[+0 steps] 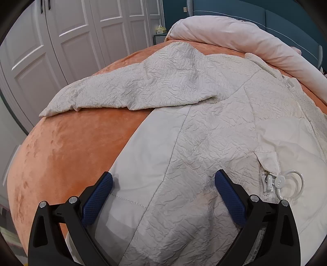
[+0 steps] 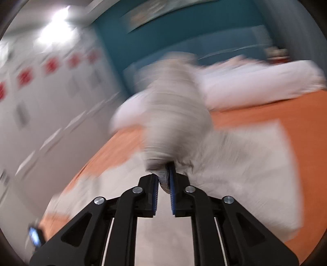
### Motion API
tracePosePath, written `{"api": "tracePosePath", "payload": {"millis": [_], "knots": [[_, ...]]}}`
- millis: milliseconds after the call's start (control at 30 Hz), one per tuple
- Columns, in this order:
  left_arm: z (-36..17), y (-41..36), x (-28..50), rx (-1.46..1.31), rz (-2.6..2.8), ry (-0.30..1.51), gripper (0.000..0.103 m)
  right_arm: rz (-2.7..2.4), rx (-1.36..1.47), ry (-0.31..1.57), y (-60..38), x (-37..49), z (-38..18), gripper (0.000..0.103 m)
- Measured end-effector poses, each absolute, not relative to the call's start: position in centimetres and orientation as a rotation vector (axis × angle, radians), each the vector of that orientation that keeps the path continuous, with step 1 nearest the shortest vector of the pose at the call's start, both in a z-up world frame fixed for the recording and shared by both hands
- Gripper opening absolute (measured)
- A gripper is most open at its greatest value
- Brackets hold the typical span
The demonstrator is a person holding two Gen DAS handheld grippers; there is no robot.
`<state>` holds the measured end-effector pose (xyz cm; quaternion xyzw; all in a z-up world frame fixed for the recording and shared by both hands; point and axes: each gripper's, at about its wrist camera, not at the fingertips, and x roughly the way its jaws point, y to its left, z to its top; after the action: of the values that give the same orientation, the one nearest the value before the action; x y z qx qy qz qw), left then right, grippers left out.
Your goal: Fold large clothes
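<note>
A large cream quilted jacket [image 1: 204,131] lies spread on an orange bed cover [image 1: 67,143], one sleeve [image 1: 130,90] stretched out to the left. Its zip with a white ring pull [image 1: 290,184] shows at lower right. My left gripper [image 1: 163,180] hovers open just above the jacket's lower part, blue pads on either side of the cloth, not pressing it. In the blurred right wrist view, my right gripper [image 2: 164,174] is shut on a bunched fold of the jacket [image 2: 173,122], which rises above the rest of the garment [image 2: 235,174].
A rolled pale pink duvet [image 1: 235,41] lies along the far side of the bed. White wardrobe doors [image 1: 71,36] stand to the left, a teal wall [image 1: 276,12] behind. A small dark device [image 2: 34,237] sits at the bed's lower left corner.
</note>
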<state>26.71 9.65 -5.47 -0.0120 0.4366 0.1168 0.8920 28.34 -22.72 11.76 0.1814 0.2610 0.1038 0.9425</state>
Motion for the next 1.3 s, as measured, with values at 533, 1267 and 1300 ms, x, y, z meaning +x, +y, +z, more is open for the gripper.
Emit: {"api": "tracePosePath", "payload": {"millis": [533, 1267, 1300], "knots": [[1.4, 5.7, 31.8, -0.450, -0.123, 0.890, 0.097, 0.188, 0.454, 0.752, -20.9, 20.5, 5.4, 0.033], [0.2, 4.4, 36.0, -0.536, -0.156, 0.956, 0.097, 0.034, 0.584, 0.653, -23.0, 18.4, 5.1, 0.065], [-0.5, 3.6, 36.6, -0.536, -0.163, 0.980, 0.097, -0.009, 0.638, 0.661, -25.2, 17.8, 4.6, 0.065]]}}
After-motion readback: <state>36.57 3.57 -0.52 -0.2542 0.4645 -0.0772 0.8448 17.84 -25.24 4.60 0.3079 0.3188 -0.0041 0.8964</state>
